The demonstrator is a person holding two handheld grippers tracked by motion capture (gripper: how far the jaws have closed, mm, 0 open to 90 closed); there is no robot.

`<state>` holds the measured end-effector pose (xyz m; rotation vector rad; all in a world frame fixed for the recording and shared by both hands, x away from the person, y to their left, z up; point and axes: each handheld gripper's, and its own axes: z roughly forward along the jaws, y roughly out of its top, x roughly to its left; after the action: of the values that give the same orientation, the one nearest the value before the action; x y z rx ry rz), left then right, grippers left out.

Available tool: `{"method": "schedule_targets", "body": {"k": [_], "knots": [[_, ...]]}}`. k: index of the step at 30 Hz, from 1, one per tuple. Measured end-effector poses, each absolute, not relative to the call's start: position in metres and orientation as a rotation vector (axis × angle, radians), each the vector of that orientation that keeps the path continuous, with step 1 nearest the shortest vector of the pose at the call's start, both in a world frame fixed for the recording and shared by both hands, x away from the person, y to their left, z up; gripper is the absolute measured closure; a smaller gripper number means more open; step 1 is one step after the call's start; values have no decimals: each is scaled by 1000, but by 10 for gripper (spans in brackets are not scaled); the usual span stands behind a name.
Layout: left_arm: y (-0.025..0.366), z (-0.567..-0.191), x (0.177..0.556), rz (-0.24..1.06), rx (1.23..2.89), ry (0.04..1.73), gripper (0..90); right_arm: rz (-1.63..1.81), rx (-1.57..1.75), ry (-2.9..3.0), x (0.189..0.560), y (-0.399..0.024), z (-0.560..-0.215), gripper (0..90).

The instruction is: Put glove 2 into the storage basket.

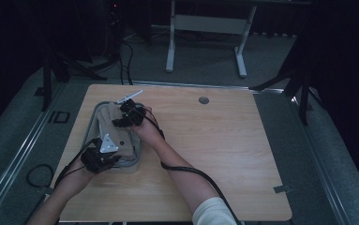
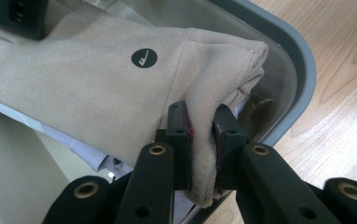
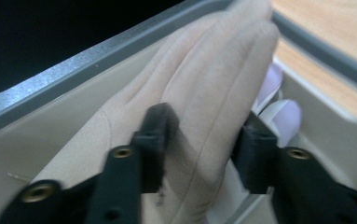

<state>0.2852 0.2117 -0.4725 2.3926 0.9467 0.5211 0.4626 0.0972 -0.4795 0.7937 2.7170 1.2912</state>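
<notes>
With left gripper (image 2: 203,140) jaws pinching the beige glove (image 2: 97,93) cuff and right gripper (image 3: 199,140) jaws spread loosely around its fingers, those fingers may slip out and bunch in the grey tray (image 2: 302,60).

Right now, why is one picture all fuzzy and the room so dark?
The right gripper view is smeared, so the beige cloth and black jaws look soft. The left gripper view is sharp, showing stitching and the round black label. The high view is dim; light falls on the table.

High view looks down from afar – both gripper views (close-up) share the beige cloth (image 2: 97,84).
</notes>
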Motion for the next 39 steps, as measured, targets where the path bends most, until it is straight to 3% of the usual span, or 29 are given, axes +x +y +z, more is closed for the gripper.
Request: {"method": "schedule_targets", "body": {"k": [3,7,11,22,39], "knots": [[212,-469,283,517,2369,960,695,1331,760,2703,462,90,-473,413],[213,-456,281,504,2331,978,392,1394,763,2679,461,77,-462,291],[214,-445,277,451,2274,948,173,1427,729,2701,457,68,-455,181],[202,-437,276,468,2067,930,147,1415,626,2679,438,41,-448,150],[167,-442,272,424,2031,843,147,1423,633,2641,421,-20,-449,156]]}}
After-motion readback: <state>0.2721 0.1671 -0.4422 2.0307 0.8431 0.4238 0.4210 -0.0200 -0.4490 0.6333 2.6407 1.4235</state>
